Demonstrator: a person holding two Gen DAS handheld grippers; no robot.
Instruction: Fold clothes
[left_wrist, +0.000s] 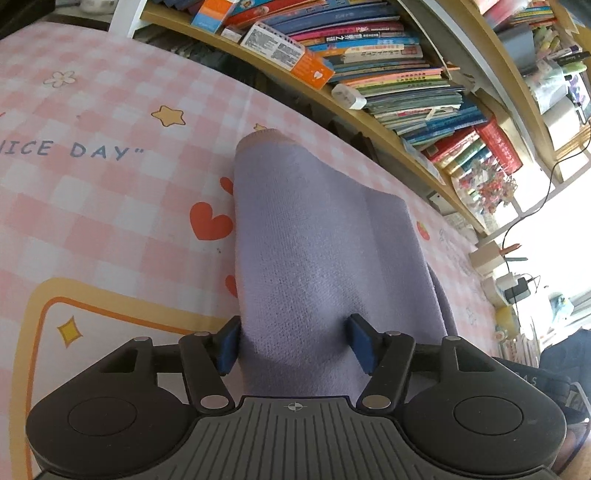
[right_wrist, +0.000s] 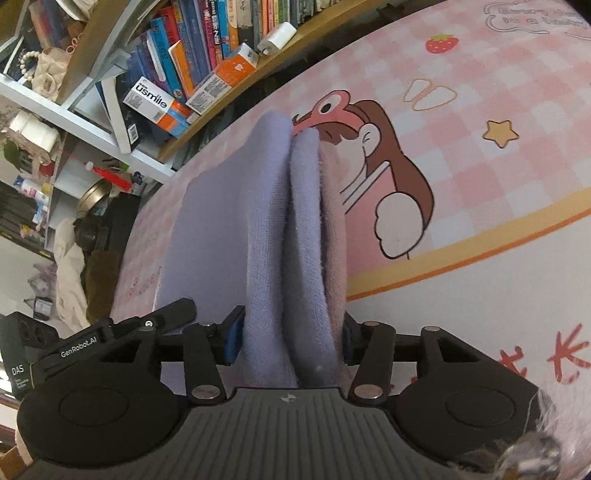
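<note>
My left gripper (left_wrist: 293, 341) has its blue pads (left_wrist: 360, 341) set either side of a thick bunch of the lavender garment (left_wrist: 321, 240); right gripper (right_wrist: 291, 341) likewise, with two rolled layers standing up between its pads (right_wrist: 234, 339). Both look clamped on cloth, though the fabric hides the inner pad faces, so I judge the grip from how the bunch narrows there. The garment runs forward from each gripper and lies on the pink checked mat (left_wrist: 110, 206), its far edge near the bookshelf (left_wrist: 388, 70) side. My read is mid-fold, both ends held. To do this well I'd move both grippers together at one height, keep the held edge taut so the layers don't slip apart, and lay it down squarely over the rest before releasing. Right side worries me more: the two layers sit uneven. Both grippers are low, close above the mat, pointing along the cloth towards the shelf, each view tilted.
</note>
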